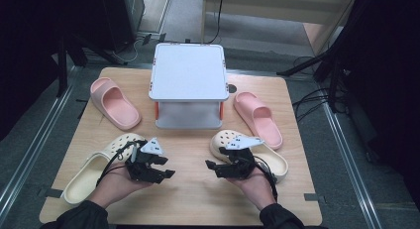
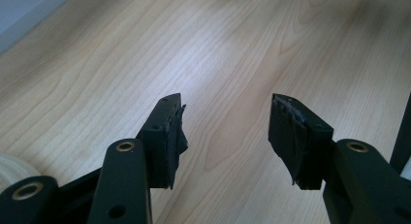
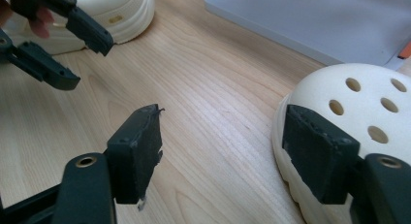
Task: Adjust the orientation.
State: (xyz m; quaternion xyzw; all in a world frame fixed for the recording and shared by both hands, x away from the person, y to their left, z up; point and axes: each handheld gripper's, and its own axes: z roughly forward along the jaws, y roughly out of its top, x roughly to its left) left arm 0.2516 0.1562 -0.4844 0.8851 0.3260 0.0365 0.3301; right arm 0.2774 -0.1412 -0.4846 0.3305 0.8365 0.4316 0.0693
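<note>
Hovering over table (image 1: 193, 189): left gripper (image 1: 168, 173) agape, right gripper (image 1: 210, 165) agape (cream clog (image 3: 358, 112) just beside), nothing held

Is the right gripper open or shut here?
Open. The right gripper shows bare table between its jaws; the cream clog lies beside one jaw, ungripped.

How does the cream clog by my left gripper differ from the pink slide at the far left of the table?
The cream clog has holes over its toe and a heel strap; the pink slide has a plain, solid band and an open heel. The cream clog lies at the table's near left, beside the left gripper; the pink slide lies farther back, left of the white stand. Both rest sole-down on the table, angled.
</note>
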